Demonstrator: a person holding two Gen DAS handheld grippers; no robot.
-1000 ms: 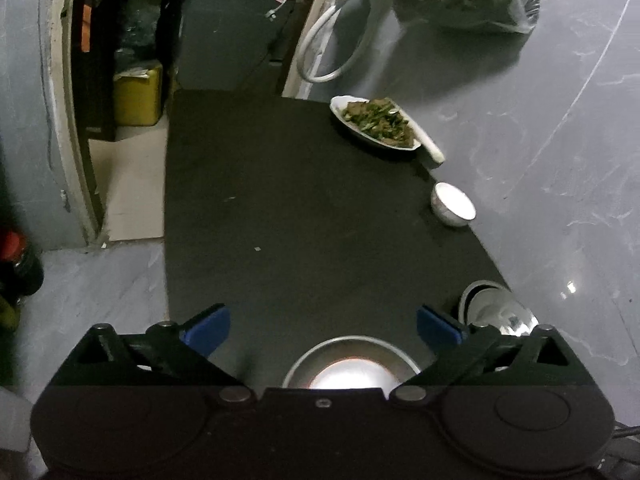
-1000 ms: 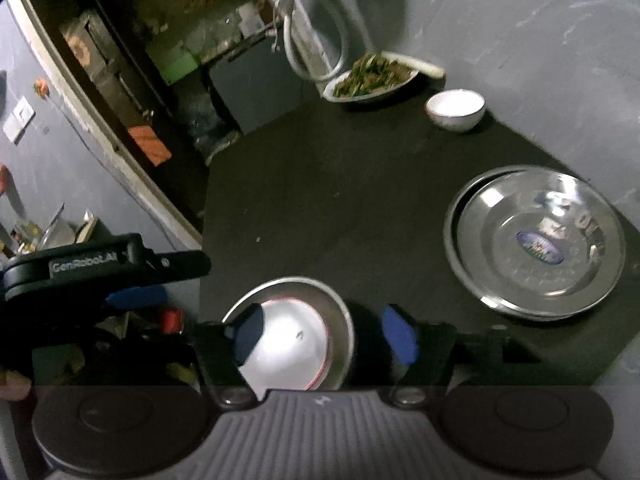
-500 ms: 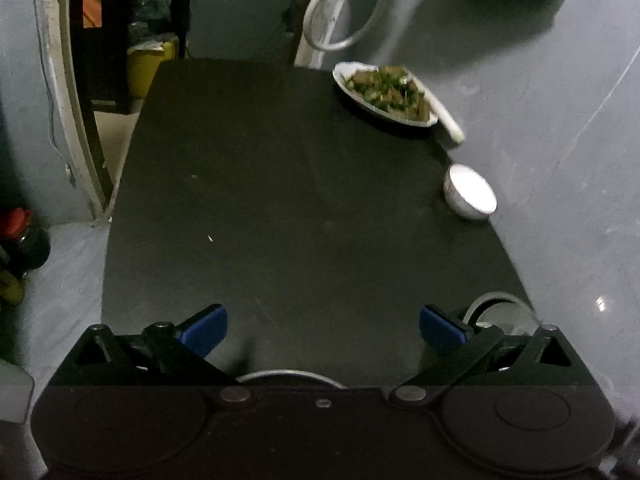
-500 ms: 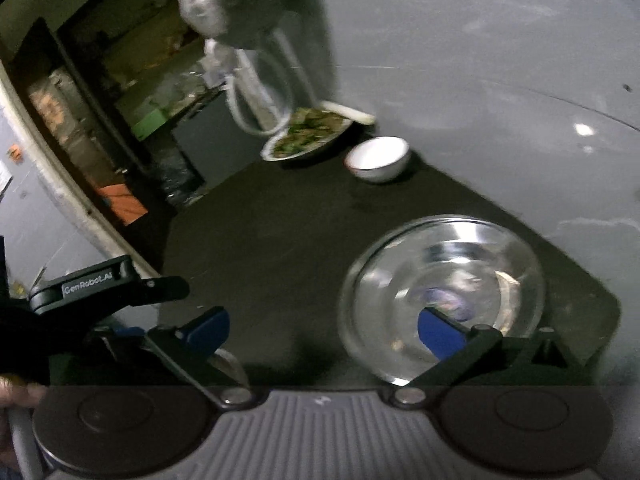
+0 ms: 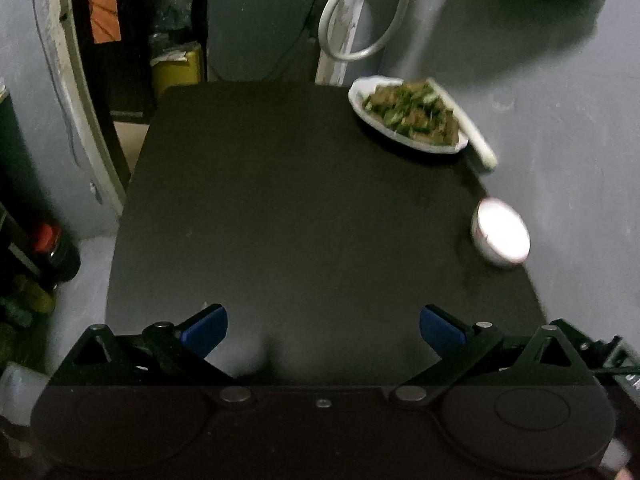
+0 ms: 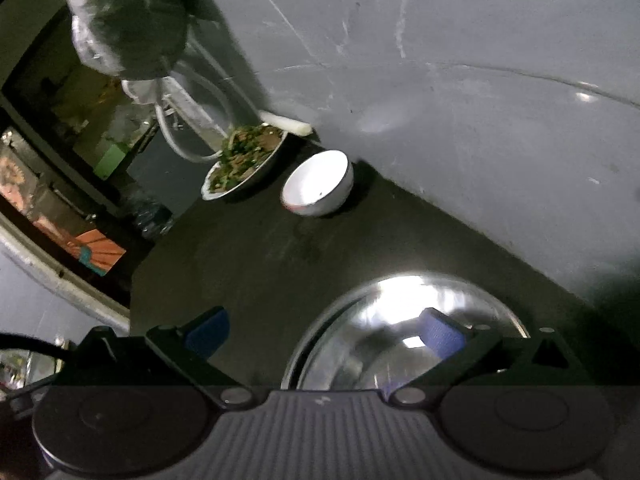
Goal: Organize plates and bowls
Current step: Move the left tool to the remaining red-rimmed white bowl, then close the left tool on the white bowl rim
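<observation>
One white bowl (image 6: 318, 184) | upright, empty | beside food plate (image 6: 244, 164)

Steel plate (image 6: 400, 320) lower half hidden behind right tongs (image 6: 324, 330); white bowl (image 5: 502, 234) blurred.

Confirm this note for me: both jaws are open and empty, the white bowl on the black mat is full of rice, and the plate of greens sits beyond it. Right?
One error: the white bowl is empty, as the right wrist view shows. The rest holds: it stands on the black mat, the plate of greens lies beyond it, and the left gripper and right gripper are open, holding nothing.
</observation>
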